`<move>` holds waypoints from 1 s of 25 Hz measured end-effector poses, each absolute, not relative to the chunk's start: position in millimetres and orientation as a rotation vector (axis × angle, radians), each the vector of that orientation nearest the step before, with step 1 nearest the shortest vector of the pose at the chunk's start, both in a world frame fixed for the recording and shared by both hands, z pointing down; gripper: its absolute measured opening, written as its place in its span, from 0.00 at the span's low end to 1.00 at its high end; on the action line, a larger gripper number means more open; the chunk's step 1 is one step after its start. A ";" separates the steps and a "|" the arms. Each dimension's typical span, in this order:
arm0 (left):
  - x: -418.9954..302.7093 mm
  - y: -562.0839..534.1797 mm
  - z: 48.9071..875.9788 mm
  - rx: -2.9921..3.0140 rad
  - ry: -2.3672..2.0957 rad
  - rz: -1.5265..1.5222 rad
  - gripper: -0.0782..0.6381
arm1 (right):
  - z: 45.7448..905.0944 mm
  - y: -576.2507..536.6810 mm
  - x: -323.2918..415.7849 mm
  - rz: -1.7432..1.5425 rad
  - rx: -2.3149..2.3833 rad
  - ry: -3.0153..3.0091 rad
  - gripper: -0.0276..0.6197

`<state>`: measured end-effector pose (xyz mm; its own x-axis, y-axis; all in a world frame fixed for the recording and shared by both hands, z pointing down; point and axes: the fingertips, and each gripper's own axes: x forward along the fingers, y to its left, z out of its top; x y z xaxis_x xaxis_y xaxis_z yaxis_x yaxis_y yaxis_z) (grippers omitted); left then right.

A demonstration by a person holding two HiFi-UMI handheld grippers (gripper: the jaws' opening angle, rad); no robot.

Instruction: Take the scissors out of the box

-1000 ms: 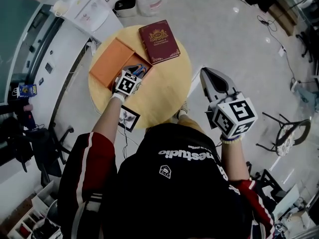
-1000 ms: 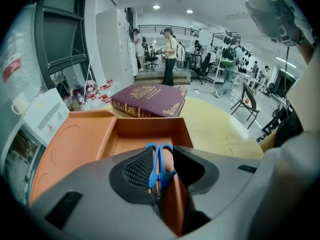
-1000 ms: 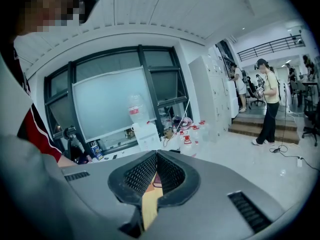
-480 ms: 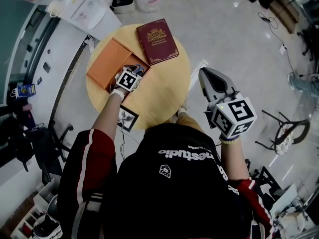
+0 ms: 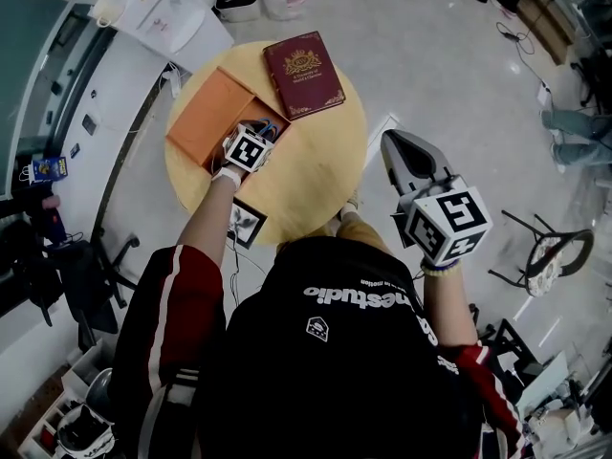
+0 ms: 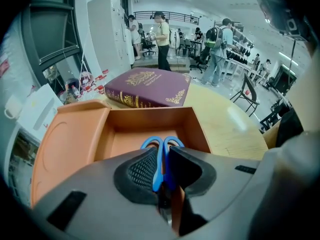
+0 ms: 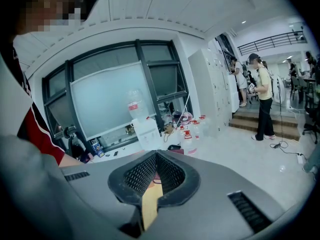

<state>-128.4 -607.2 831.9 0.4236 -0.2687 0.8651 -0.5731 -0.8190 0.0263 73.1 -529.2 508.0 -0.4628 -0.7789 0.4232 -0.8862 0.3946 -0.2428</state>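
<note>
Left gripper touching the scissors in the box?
Touching. Left gripper view: the closing left gripper has both pads against the blue scissors handles, no gap.

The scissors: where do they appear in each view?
Head view: scissors upper left, in the orange box.
Left gripper view: lower centre, blue handles between the left gripper's closing jaws.
Right gripper view: not in it.
Landmark: dark red book, in head and left gripper views.

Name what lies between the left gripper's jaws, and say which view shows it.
The blue-handled scissors, inside the orange box, lie between the closing jaws of the left gripper; the left gripper view shows it.
</note>
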 end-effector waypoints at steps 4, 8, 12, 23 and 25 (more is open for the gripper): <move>-130.2 -607.0 818.4 2.403 -0.766 1.335 0.24 | 502.1 -521.9 70.2 0.635 1.473 -2.419 0.09; -131.3 -607.5 799.1 2.447 -0.796 1.301 0.24 | 494.7 -516.3 65.7 0.620 1.475 -2.434 0.09; -134.7 -604.1 779.4 2.489 -0.842 1.273 0.24 | 488.4 -508.3 56.7 0.592 1.463 -2.457 0.09; -162.2 -585.6 719.8 2.581 -1.042 1.092 0.23 | 478.1 -490.0 16.8 0.564 1.394 -2.505 0.09; -168.1 -581.4 709.7 2.590 -1.074 1.060 0.23 | 473.2 -488.3 8.2 0.548 1.379 -2.517 0.09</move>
